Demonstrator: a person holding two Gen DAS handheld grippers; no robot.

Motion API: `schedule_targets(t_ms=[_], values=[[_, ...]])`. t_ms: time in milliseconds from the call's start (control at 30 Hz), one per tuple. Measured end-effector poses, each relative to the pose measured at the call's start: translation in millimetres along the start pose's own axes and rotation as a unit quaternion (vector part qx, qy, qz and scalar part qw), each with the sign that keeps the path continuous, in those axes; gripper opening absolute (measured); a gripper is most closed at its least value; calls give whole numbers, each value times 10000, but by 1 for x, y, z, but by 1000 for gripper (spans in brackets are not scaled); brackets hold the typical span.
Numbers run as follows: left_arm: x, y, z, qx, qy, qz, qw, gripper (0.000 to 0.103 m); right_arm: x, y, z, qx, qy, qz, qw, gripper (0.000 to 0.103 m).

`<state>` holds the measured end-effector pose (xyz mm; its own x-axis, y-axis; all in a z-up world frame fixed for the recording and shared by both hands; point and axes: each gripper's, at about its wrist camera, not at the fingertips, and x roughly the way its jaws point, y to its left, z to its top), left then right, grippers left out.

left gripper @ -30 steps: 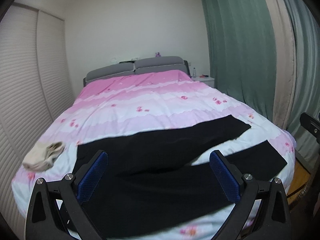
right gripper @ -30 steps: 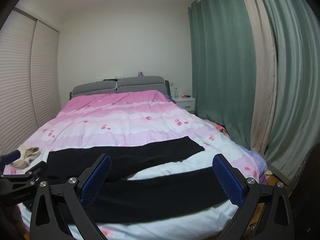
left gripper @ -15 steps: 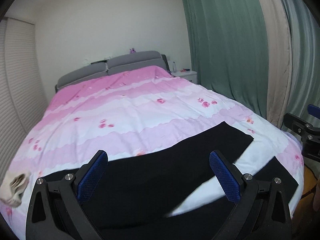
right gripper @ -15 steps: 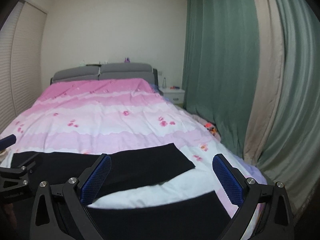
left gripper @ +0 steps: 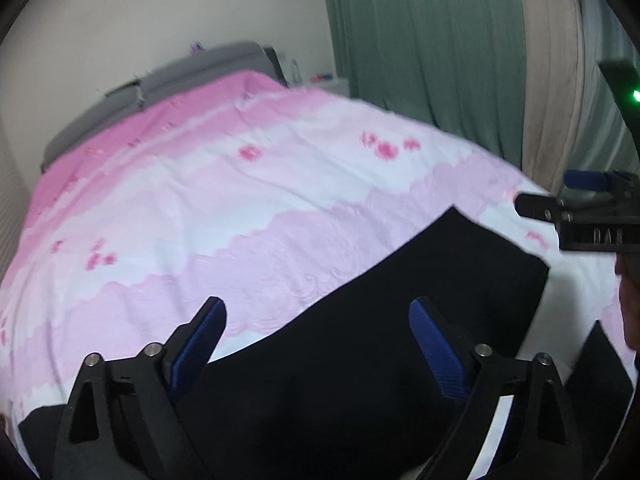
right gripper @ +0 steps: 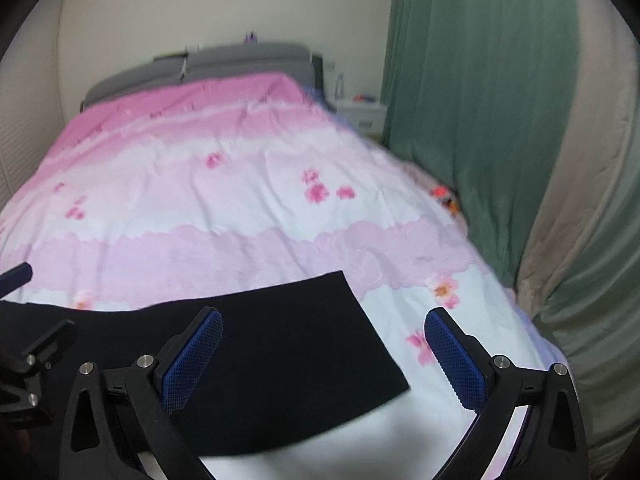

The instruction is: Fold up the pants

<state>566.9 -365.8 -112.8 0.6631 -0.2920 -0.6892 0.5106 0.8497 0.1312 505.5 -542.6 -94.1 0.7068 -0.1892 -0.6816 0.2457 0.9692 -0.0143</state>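
Inspector: The black pants [right gripper: 280, 360] lie flat across the near end of the pink bed [right gripper: 240, 208]. The approach is in hand.

Clerk: And the grippers?

Inspector: The left gripper [left gripper: 318, 344] is closing, empty; the right gripper [right gripper: 324, 344] is wide, empty. Next: pinch the far leg's hem.

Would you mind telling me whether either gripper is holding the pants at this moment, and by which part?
Nothing is held. The left gripper, jaws closing, and the open right gripper both hover above the black pants, empty.
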Motion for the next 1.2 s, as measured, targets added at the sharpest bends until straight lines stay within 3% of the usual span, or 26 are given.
schedule_targets(t_ms=[233,467,700,833,867,900,933,1033,1167,1200], values=[[65,-13,5,87,416,-444,9981,85,104,-22,15,-204,768,411,9960,102],[99,-11,-6,220,674,-565,9959,80,170,-30,18,-480,1145,520,9909,99],[130,-2,-21,245,981,-558,9933,72,212,-34,4,-385,1669,777,9822,78],[147,4,-23,74,1116,-706,9912,70,222,-27,-1,-500,1688,884,9804,75],[150,6,-22,-16,1131,-745,9908,64,224,-26,-1,-494,1701,931,9798,72],[150,6,-21,-87,1128,-779,9905,58,226,-26,-2,-474,1713,1015,9788,61],[150,7,-20,-119,1133,-815,9901,49,227,-25,-1,-450,1723,1103,9778,40],[148,3,-19,-18,1145,-819,9900,30,227,-26,0,-461,1760,1184,9761,15],[140,9,-21,-131,1129,-904,9894,7,213,-33,4,-416,1531,1412,9772,9],[137,10,-22,-145,1128,-942,9890,5,206,-38,1,-421,1473,1429,9778,8]])
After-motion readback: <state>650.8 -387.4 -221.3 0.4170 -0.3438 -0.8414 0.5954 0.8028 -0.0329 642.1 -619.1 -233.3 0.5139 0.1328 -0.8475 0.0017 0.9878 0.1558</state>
